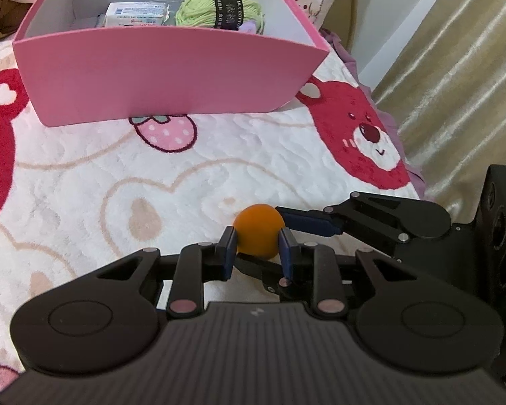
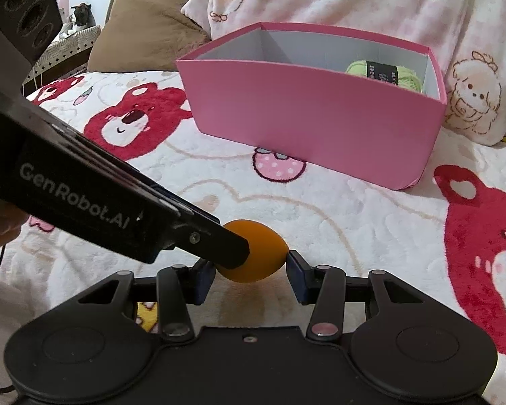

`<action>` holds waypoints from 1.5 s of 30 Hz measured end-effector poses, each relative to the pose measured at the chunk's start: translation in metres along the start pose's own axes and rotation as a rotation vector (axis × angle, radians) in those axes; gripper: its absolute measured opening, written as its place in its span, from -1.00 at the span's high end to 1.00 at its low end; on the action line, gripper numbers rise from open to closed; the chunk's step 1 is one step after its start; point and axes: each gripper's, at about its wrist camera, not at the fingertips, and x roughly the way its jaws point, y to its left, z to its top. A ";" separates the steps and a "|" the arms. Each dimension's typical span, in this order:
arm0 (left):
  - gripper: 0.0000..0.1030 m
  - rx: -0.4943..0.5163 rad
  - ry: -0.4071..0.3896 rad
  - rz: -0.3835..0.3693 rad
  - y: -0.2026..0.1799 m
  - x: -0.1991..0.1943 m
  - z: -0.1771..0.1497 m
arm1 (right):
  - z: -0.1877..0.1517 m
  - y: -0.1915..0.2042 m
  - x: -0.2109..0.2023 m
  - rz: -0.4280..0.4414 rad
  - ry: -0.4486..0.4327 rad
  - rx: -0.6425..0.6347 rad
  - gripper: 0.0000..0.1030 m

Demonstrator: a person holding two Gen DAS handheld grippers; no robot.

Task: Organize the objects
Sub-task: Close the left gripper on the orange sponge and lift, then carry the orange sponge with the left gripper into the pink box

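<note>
**Orange ball pinched from two sides: how the lift is best done**

A small, smooth orange ball (image 1: 259, 229) is seen low on the white plush blanket printed with red bears and strawberries (image 1: 124, 168), well short of the pink cardboard box (image 1: 172, 74). It is pinched by the left gripper (image 1: 258, 248), whose blue pads are pressed against its two sides. In the right wrist view the right gripper (image 2: 249, 275) is also brought in around the same ball (image 2: 256, 256): its right pad touches the ball's side, while its left pad is hidden behind the other tool's finger, so full contact there cannot be told. The jaws are drawn in but not pressed together.

The step in hand is judged to be the securing of the ball before it is carried to the box. A round, slick thing is likely to squirt out if squeezed off-centre, so the pads should be kept across its widest part. One grip should be trusted and the other eased away sideways, never dragged across the ball.

The box already holds a skein of light green yarn with a black band (image 1: 219, 10) and a white wrapped packet (image 1: 136, 15). Free space is seen at its left end; whether the ball still rests on the blanket cannot be told.
</note>
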 end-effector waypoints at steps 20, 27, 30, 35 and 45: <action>0.51 -0.016 -0.062 -0.010 -0.007 -0.086 0.018 | 0.060 0.045 -0.049 -0.037 -0.002 -0.068 0.01; 0.51 -0.001 -0.077 0.012 -0.011 -0.118 0.038 | 0.096 0.055 -0.063 -0.036 0.002 -0.119 0.01; 0.51 0.002 -0.084 0.028 -0.014 -0.133 0.051 | 0.116 0.055 -0.069 -0.019 0.005 -0.119 0.01; 0.50 -0.020 -0.094 0.035 -0.013 -0.154 0.080 | 0.150 0.053 -0.077 0.000 0.002 -0.109 0.00; 0.47 -0.108 -0.187 0.041 0.002 -0.153 0.140 | 0.217 0.024 -0.061 -0.014 0.005 -0.108 -0.03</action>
